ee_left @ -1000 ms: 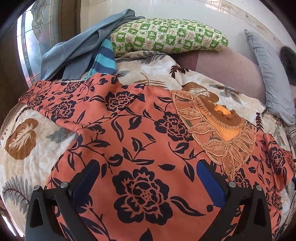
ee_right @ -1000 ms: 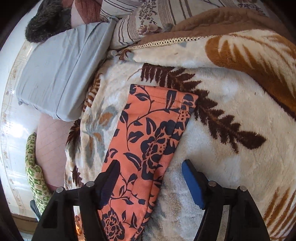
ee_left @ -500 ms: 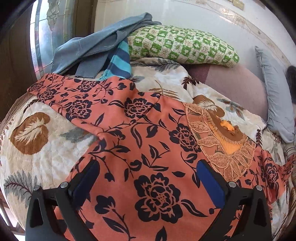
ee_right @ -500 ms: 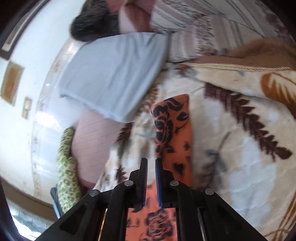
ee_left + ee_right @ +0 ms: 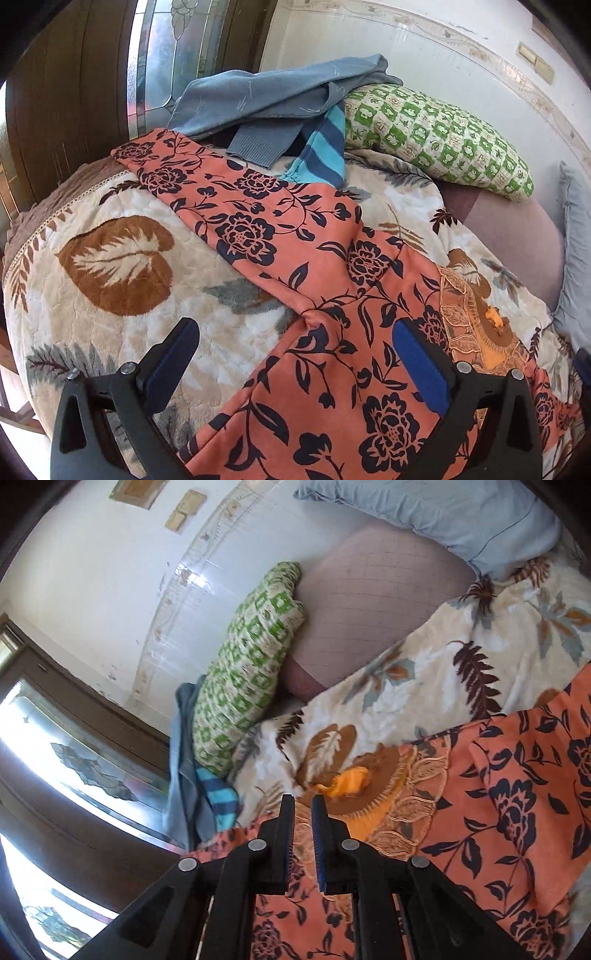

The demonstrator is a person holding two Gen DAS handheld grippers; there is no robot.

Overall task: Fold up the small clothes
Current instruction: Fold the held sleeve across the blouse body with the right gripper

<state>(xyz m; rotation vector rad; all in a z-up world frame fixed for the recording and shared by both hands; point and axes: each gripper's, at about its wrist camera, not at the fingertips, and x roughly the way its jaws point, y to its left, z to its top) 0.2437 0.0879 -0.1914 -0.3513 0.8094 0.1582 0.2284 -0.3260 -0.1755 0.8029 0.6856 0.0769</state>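
Observation:
An orange floral top (image 5: 332, 295) with a lace neckline (image 5: 476, 325) lies spread on the leaf-print blanket (image 5: 110, 266). Its left sleeve (image 5: 207, 192) stretches flat toward the far left. My left gripper (image 5: 295, 354) is open and empty, hovering over the underarm seam. In the right wrist view the top (image 5: 517, 812) has its right sleeve folded over the body. My right gripper (image 5: 303, 808) is nearly shut, with a narrow gap, above the neckline (image 5: 391, 805). Whether it pinches cloth is unclear.
A pile of grey-blue (image 5: 273, 99) and striped teal clothes (image 5: 325, 151) lies at the far left by a wooden window frame (image 5: 74, 92). A green checked pillow (image 5: 436, 136), a mauve pillow (image 5: 513, 236) and a pale blue pillow (image 5: 424, 509) line the wall.
My right gripper closed on the right sleeve and swung it over toward the neckline. My left gripper pulled back and shifted left, staying open.

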